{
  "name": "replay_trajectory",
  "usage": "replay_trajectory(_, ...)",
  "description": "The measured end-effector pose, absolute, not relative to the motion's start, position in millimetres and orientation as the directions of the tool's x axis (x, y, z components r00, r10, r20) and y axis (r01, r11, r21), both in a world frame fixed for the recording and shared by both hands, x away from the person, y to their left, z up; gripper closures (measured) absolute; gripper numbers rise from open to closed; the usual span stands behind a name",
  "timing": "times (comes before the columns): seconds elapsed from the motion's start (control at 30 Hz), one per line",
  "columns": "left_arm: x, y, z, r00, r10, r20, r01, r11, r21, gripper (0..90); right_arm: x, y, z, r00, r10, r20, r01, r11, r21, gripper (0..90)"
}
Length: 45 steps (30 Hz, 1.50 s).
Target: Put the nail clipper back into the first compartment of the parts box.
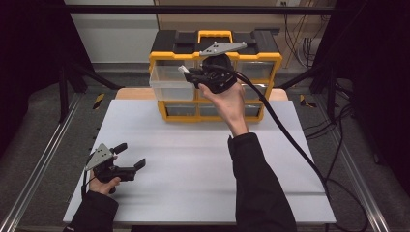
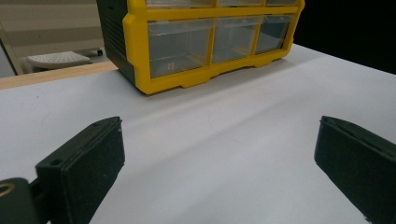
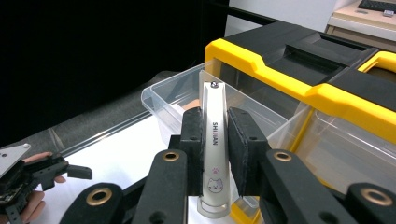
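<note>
Nail clipper (image 3: 213, 140), white, clamped upright in right tongs (image 3: 214, 140), poised over pulled-out clear drawer (image 1: 170, 82) of yellow organiser (image 1: 215, 59) at counter's far edge, probably for dropping in. Left tongs (image 1: 130, 157) spread wide, empty, idle near front-left corner of counter (image 1: 193, 159).

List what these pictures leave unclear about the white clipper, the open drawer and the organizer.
- White clipper: in the right gripper view its lower end is cut off by the right gripper; in the high view it is too small.
- Pulled-out clear drawer: whether it holds anything; the clipper and jaws cover part of its floor.
- Yellow organizer: the left gripper view's top edge cuts off its upper row.
</note>
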<state>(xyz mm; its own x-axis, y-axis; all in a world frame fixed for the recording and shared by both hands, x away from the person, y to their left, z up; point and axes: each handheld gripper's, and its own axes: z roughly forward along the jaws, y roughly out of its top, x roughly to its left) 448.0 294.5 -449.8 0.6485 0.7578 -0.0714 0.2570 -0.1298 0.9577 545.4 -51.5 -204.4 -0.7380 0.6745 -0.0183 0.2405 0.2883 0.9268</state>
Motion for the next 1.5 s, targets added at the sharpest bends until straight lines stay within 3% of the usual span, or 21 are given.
replay_trajectory(1.5,448,295,-450,0.649,0.757,-0.073,0.258,-0.129,0.958,1.7,593,-22,-211,-0.711,0.703,-0.016,0.273,0.296,0.915,77.0)
